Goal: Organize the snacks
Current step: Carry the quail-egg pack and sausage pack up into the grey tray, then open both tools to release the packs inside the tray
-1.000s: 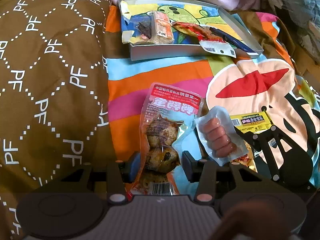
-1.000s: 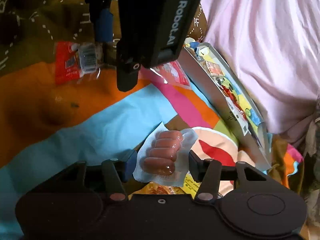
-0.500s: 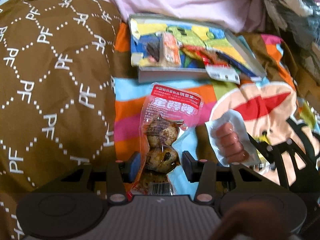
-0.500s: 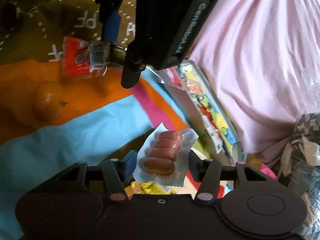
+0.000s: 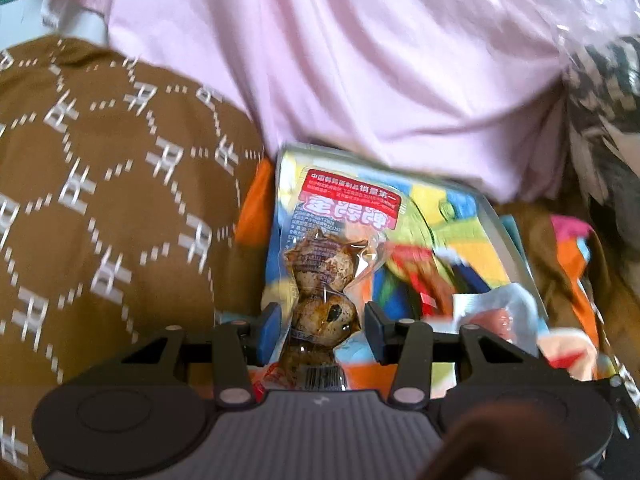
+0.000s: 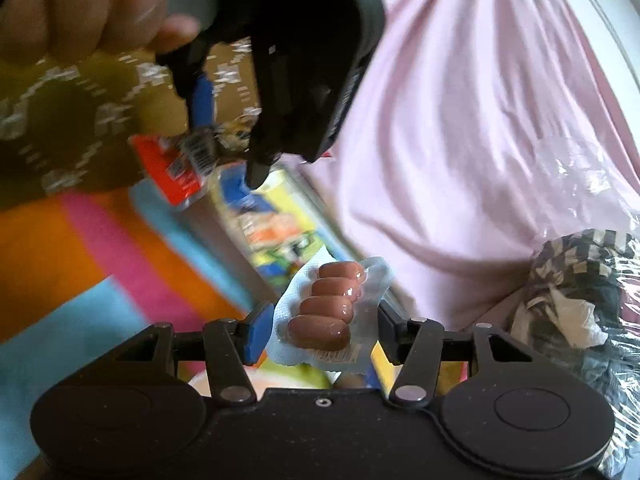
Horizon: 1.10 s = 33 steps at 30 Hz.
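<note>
A wrinkled pale pink cloth [image 5: 380,64] bulges behind the shallow grey-rimmed tray with a bright cartoon print [image 5: 472,232], and a brown quilted cover with a white dotted lattice and letter marks [image 5: 100,200] lies beside the tray, on the side away from a crinkled clear plastic bag of dark checked fabric [image 6: 580,292]. Under the tray spreads a soft blanket striped orange, pink and sky blue [image 6: 80,272]. The left hand-held gripper [image 5: 320,332] is clamped on a glossy clear vacuum pouch of mottled brown eggs with a red printed header [image 5: 328,276], which hangs over the tray's near end, its barcode edge down by the blue pads. The right hand-held gripper [image 6: 320,336] pinches a limp, translucent vacuum pack of four small smooth brown sausages [image 6: 332,312], held just in front of the tray's long rim. In the right wrist view the left hand-held gripper's black body blocks much of the tray, with a person's fingers [image 6: 80,4] wrapped around its handle above. A few smaller wrappers inside the tray are too blurred to identify.
</note>
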Each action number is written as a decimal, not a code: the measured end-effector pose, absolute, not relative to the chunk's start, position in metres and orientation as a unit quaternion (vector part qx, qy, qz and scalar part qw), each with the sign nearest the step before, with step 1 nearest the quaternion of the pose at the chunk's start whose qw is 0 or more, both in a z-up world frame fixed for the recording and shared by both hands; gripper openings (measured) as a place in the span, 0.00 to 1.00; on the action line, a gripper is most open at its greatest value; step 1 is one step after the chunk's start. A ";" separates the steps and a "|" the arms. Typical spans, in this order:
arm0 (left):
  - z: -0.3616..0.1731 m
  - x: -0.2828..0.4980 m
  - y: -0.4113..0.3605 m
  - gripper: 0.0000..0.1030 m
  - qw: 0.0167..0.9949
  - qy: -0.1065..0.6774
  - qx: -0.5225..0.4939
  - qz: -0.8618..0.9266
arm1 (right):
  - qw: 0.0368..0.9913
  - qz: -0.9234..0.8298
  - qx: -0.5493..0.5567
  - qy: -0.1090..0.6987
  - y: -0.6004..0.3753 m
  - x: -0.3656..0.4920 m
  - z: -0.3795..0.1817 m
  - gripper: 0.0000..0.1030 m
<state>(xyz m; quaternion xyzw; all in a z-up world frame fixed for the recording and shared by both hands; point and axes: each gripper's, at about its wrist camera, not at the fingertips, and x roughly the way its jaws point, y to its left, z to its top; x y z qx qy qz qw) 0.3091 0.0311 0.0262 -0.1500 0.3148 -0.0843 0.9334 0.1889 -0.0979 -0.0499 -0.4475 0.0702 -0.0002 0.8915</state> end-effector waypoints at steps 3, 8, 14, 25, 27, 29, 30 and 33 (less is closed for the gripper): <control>0.028 0.332 0.032 0.48 0.936 0.301 -0.162 -0.081 | 0.902 -0.012 -0.427 0.060 -0.098 0.213 -0.039 0.55; 0.022 0.368 0.029 0.48 0.932 0.311 -0.162 -0.089 | 0.916 -0.021 -0.396 0.060 -0.102 0.246 -0.036 0.55; 0.002 0.393 0.021 0.48 0.931 0.326 -0.144 -0.077 | 0.921 -0.018 -0.383 0.068 -0.101 0.271 -0.042 0.55; -0.004 0.399 0.013 0.51 0.936 0.322 -0.121 -0.080 | 0.924 -0.010 -0.372 0.092 -0.095 0.295 -0.059 0.56; -0.006 0.402 0.012 0.52 0.934 0.325 -0.126 -0.081 | 0.922 -0.009 -0.375 0.094 -0.094 0.295 -0.062 0.57; -0.006 0.400 0.013 0.53 0.935 0.322 -0.124 -0.079 | 0.921 -0.009 -0.378 0.093 -0.093 0.295 -0.063 0.60; -0.005 0.400 0.012 0.54 0.936 0.322 -0.121 -0.079 | 0.921 -0.009 -0.378 0.092 -0.093 0.295 -0.063 0.64; -0.001 0.396 0.012 0.60 0.937 0.318 -0.121 -0.081 | 0.923 -0.013 -0.376 0.087 -0.094 0.293 -0.060 0.75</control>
